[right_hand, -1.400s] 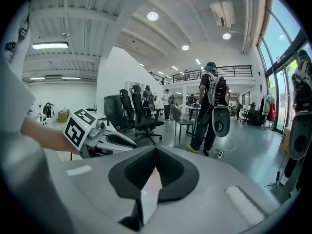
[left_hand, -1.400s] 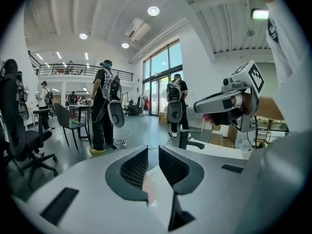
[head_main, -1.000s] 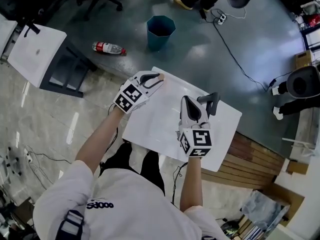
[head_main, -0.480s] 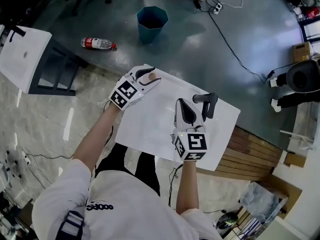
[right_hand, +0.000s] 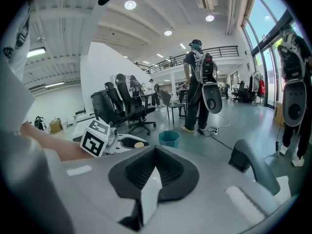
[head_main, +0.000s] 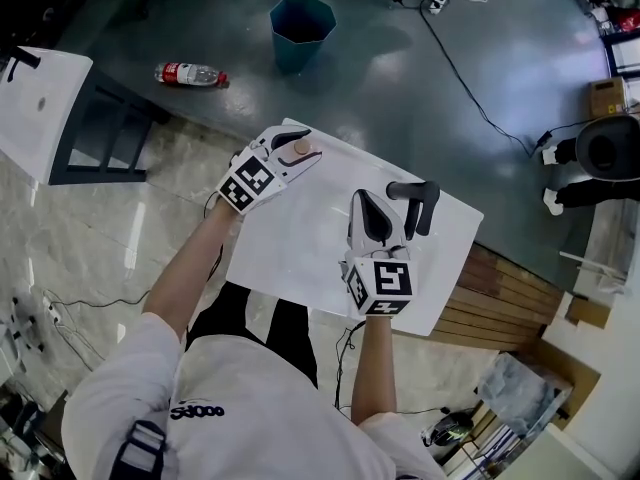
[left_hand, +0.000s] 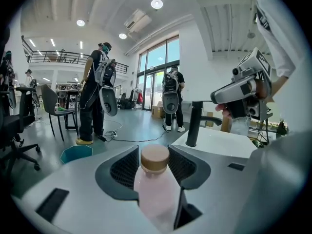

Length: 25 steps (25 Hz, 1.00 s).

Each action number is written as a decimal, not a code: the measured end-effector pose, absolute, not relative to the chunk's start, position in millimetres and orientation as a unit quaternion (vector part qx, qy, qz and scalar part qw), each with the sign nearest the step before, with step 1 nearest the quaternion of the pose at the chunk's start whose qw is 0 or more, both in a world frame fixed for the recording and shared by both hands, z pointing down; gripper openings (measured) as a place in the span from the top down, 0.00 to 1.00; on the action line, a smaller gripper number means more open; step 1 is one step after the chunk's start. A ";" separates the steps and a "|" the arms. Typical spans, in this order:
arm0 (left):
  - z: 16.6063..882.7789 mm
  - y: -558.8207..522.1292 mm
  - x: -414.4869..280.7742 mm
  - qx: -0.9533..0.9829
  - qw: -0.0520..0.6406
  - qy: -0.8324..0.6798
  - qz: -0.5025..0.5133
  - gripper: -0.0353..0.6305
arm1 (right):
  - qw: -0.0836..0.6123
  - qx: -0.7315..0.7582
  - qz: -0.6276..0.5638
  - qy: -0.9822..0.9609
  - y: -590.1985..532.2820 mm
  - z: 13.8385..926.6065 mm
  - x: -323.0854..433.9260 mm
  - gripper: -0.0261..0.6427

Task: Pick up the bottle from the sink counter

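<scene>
Bottle (left_hand: 155, 184) first: pale pink with a tan cap, it sits upright between the jaws of the left tongs (left_hand: 154, 152). Those jaws are opening and look spread about as wide as they go. The ribbed pads flank the cap and neck without seeming to press on them, so I'd say nothing is really held right now. Its base is hidden, though it seems to stand on the white tabletop (head_main: 300, 248), well to the left of the black faucet (head_main: 415, 203) and close to the far edge.

The right tongs (right_hand: 155, 150) hover just beside the faucet on its near side. Their tips are drawn together and there is nothing between them.

Beyond the faucet, down on the grey floor, are a blue bin (head_main: 301, 23) and a red-labelled bottle (head_main: 188, 73) lying on its side.

The trouble I'd expect comes from that loose hold. If the left tongs rise before they close, the bottle is left behind. A jaw brushing the neck could knock it over, and from where it stands it might roll off the edge. Clamping on the smooth cap alone could also let it slip.
</scene>
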<state>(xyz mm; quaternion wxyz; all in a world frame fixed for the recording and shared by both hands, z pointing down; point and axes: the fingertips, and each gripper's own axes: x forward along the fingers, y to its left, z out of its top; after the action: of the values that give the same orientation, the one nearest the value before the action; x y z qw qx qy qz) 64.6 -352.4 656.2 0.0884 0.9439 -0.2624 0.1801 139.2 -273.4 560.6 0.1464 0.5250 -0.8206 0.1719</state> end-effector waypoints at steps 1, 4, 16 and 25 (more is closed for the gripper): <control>656.7 -351.8 65.4 0.944 0.087 -0.262 0.180 0.66 | 0.148 0.526 0.171 -0.820 -273.3 561.7 139.8 0.94; 660.6 -350.9 65.1 0.944 0.086 -0.264 0.178 0.67 | 0.160 0.536 0.167 -0.812 -274.3 567.6 142.5 0.94; 662.7 -351.2 60.5 0.941 0.088 -0.278 0.174 0.74 | 0.184 0.538 0.169 -0.805 -270.7 571.4 142.4 0.94; 664.4 -352.0 58.8 0.936 0.101 -0.289 0.172 0.74 | 0.215 0.544 0.170 -0.793 -262.1 577.8 153.3 0.94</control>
<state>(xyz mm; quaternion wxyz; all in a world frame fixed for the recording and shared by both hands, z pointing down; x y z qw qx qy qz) 58.8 -352.0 664.4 0.1014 0.9363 -0.2888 0.1723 153.3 -262.1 577.8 0.2153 0.5442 -0.7928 0.1703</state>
